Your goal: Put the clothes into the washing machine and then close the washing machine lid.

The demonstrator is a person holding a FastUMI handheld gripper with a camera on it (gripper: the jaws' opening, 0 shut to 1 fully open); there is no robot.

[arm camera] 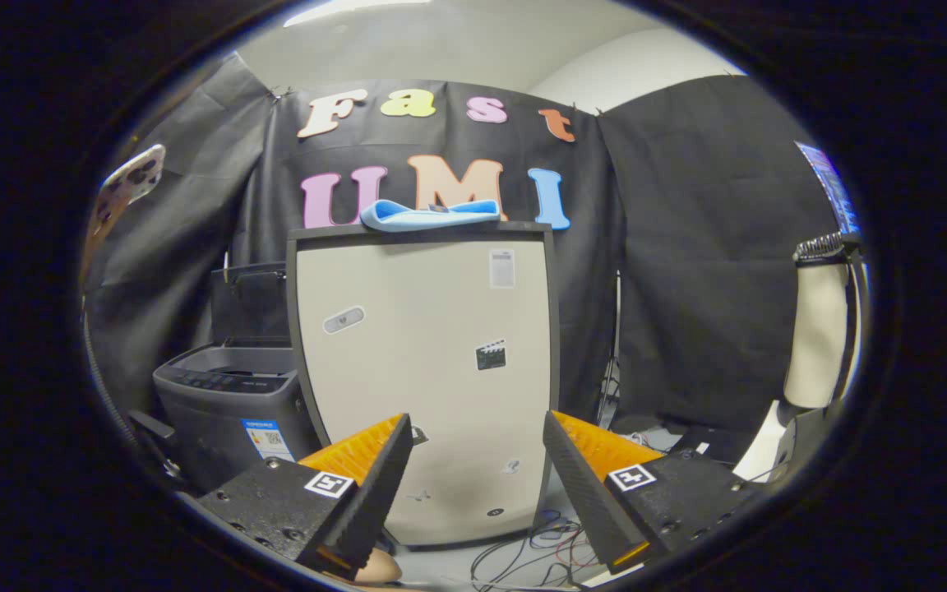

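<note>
Black cloth wall (687,247) behind everything, hung in panels, with a strip of pale ceiling above.

Tall beige cabinet (424,370) with a dark frame, upright, straight ahead beyond the fingers and seen in the gap between them. Several stickers on its front: a white label with fine print near the upper right, too small to read; a pale oval sticker on the left; a small black clapperboard sticker lower right; a few tiny marks near the bottom.

Grey top-load washing machine (227,403) to the left of the cabinet, just beside it and partly hidden by it. Lid (247,300) raised upright at the back, tub opening exposed. Dark control strip along the front rim, text illegible. Blue and white label with a code square on the front face, lettering too small to make out.

Hand-held gripper (478,481) released, fingers spread wide apart, nothing between them, each carrying a small square black-and-white marker tag.

Blue folded cloth (431,215), the clothes item, lying flat on top of the cabinet, near its middle, well apart from the fingers and higher than the washing machine.

White cylindrical object (819,329) standing at the far right, dark bristly part on top.

Tangle of cables (531,551) on the floor at the cabinet's foot.
</note>
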